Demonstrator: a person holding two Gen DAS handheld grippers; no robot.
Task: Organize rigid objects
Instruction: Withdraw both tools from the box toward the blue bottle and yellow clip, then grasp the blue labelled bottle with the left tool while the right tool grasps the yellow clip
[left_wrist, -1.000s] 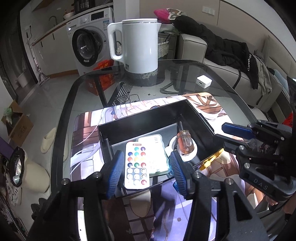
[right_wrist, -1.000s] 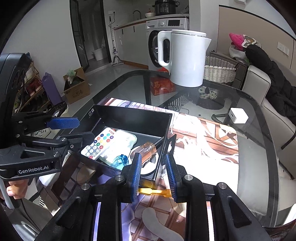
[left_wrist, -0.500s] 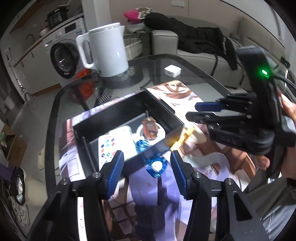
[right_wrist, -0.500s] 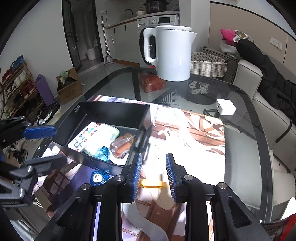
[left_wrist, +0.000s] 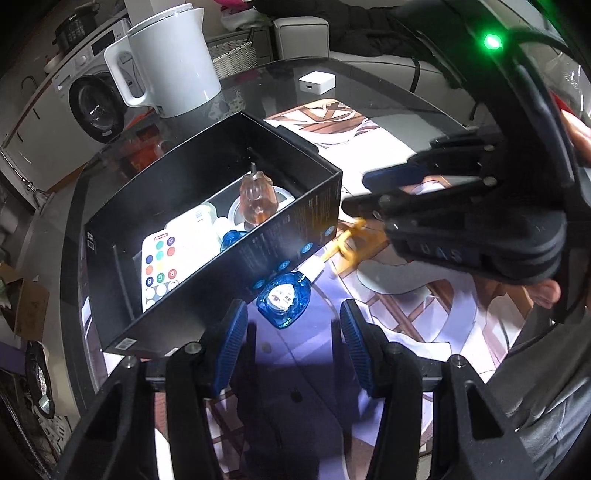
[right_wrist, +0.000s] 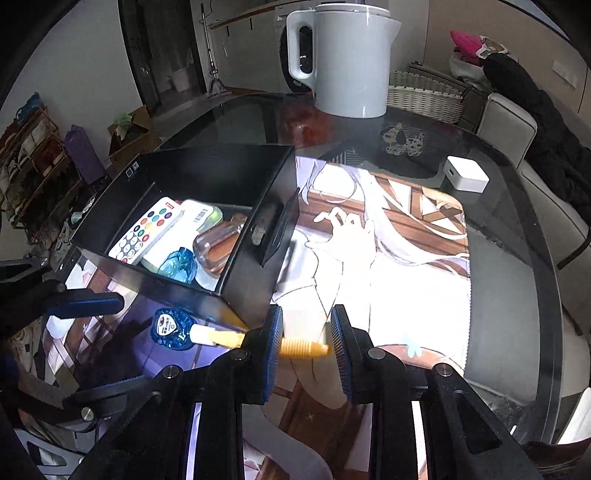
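My right hand-held gripper (right_wrist: 306, 347) stands open with the yellow tool (right_wrist: 295, 346) lying between its fingers on the mat, while my left hand-held gripper (left_wrist: 290, 341) gapes open just short of the blue ornament (left_wrist: 283, 297). Beyond them the black box (left_wrist: 295, 221) holds the remote (left_wrist: 159, 264), a perfume bottle (left_wrist: 256, 199) and another blue piece (right_wrist: 179, 265). Farthest back on the bench (right_wrist: 517, 288) stands the white kettle (right_wrist: 351, 59).

The table (right_wrist: 517, 280) is dark, glossy glass under a smooth printed mat (right_wrist: 388, 258). The black box (left_wrist: 280, 236) looks like matt card, with a plastic remote (right_wrist: 146, 229) and clear glass bottle (left_wrist: 256, 201) inside. The blue piece (left_wrist: 283, 300) is translucent and shiny, perhaps plastic. The kettle (right_wrist: 351, 59) is smooth white plastic.
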